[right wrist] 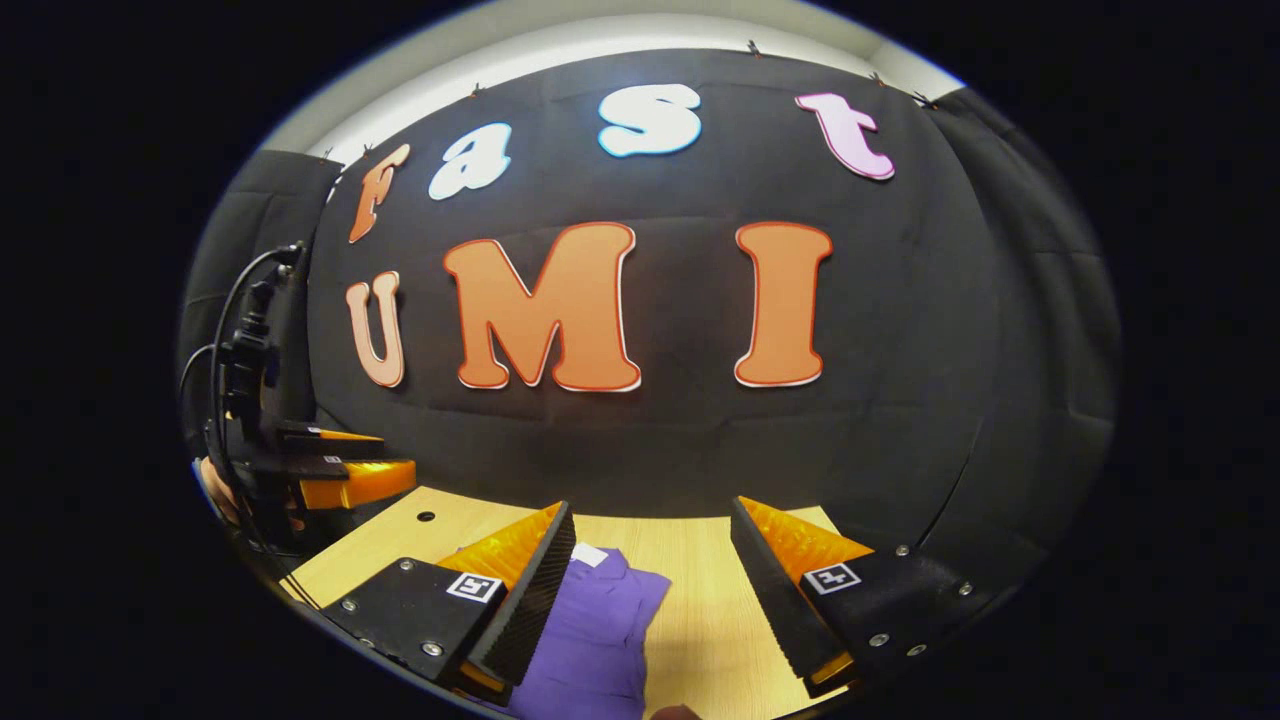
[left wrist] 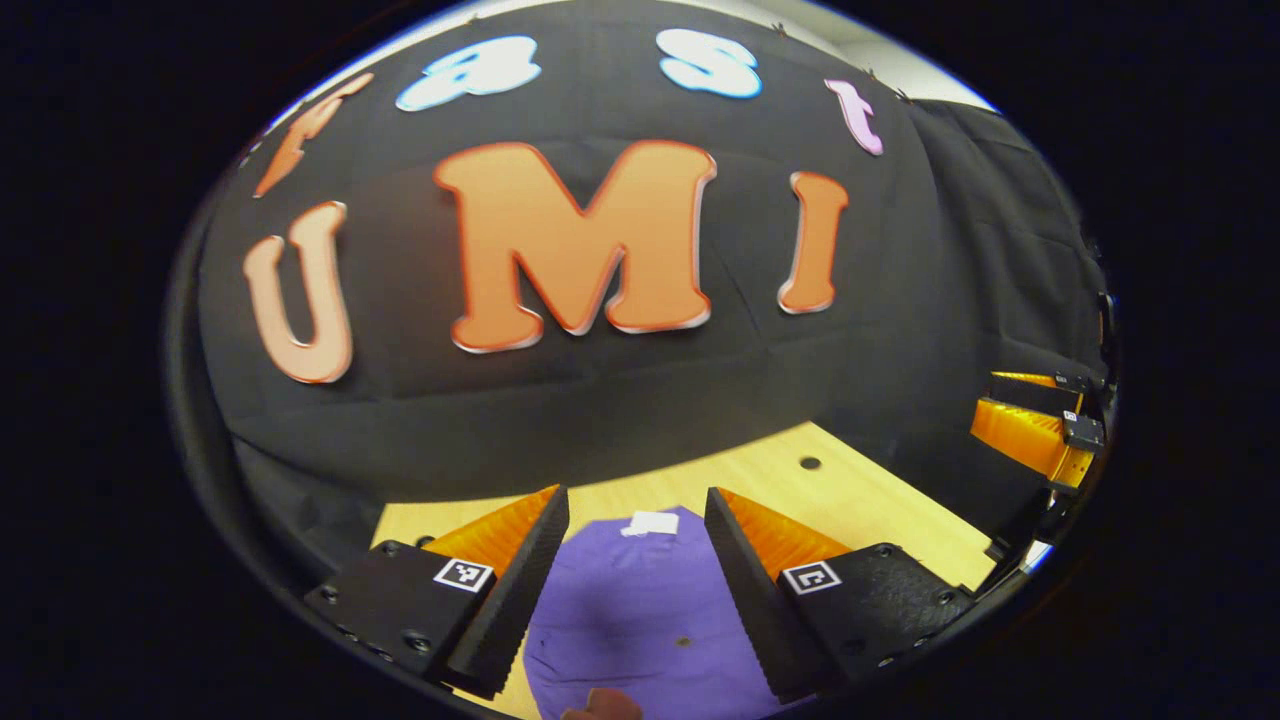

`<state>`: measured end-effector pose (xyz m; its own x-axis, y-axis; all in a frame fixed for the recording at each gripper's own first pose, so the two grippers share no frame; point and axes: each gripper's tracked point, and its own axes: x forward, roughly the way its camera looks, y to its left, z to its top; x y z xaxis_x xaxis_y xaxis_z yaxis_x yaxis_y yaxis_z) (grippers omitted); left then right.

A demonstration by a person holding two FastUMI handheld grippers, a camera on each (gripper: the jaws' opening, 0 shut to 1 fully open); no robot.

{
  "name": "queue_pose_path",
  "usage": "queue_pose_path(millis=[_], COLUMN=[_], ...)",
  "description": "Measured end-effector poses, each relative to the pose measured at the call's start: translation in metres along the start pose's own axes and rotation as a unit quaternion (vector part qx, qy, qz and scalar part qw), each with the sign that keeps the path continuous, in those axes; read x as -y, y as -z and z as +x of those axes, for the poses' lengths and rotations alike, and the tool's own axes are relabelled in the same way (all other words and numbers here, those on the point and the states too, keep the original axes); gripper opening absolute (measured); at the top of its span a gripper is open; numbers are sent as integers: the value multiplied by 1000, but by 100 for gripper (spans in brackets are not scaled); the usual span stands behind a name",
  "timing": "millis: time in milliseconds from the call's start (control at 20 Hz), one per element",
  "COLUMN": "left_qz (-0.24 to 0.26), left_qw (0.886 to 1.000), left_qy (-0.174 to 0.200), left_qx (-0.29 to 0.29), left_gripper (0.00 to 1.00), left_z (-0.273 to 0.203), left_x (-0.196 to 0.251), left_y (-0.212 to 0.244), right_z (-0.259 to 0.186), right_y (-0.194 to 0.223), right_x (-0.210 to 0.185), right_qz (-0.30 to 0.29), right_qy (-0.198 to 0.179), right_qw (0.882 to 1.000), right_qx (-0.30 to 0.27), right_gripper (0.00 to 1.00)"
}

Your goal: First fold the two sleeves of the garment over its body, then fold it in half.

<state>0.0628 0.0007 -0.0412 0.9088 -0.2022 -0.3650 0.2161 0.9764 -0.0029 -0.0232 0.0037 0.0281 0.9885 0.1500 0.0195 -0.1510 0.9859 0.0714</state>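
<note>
Looking along the left hand-held gripper (left wrist: 636, 590), we find its two fingers spread wide, holding nothing, raised above the purple garment (left wrist: 640, 610). The garment lies flat on the pale wooden worktop (left wrist: 860, 500), and its collar end, with a small white label (left wrist: 652, 523), points toward the black cloth wall (left wrist: 600, 420). A small dark spot sits on the fabric between the fingers, and at the bottom edge a reddish-brown patch shows that we cannot identify. A round hole (left wrist: 810, 463) marks the worktop beyond the garment. Far to the right in this view, the other hand-held gripper hangs near the worktop's edge.

From the right gripper view, the right hand-held gripper (right wrist: 650, 600) is likewise wide open and empty, held above the worktop. The garment lies under and beside its left finger, reaching partway into the gap between the fingers, while bare wood lies under the right finger. At the left of this view the left hand-held gripper, with a cable (right wrist: 222, 330) rising from it, is held by a hand (right wrist: 215, 490) above the worktop's edge.
</note>
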Motion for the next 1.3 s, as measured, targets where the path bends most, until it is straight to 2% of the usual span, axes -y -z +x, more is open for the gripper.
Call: queue_pose_path(millis=[200,350,450,500,700,850,1000,1150,1300], left_qz=[3,-10,-10,-7,-3,-17,-6,-7,-32], left_qw=[992,983,979,978,977,983,989,991,985], left_qy=[-69,-85,-103,-107,-129,-135,-133,-126,-105], left_qx=[105,160,177,179,169,125,60,-36,-130], left_gripper=[89,89,91,87,89,89,89,89,88], left_z=[-44,-70,-78,-79,-72,-61,-62,-53,-46], left_x=[-37,-43,-46,-45,-42,-41,-45,-47,-41], left_y=[-26,-38,-37,-37,-29,-6,52,116,170], right_z=[-13,-25,-27,-32,-50,-58,-63,-75,-95], right_y=[-1,11,21,29,56,87,138,204,259], right_x=[-26,-38,-33,-34,-42,-43,-40,-38,-48], right_qz=[-19,-29,-32,-33,-30,-46,-39,-5,24], right_qy=[-10,-13,-6,-4,-8,-6,-7,-7,-8], right_qw=[999,999,999,999,1000,998,994,978,957], right_qx=[37,38,28,23,0,-31,-106,-210,-289], right_gripper=[94,94,94,94,94,94,94,94,95])
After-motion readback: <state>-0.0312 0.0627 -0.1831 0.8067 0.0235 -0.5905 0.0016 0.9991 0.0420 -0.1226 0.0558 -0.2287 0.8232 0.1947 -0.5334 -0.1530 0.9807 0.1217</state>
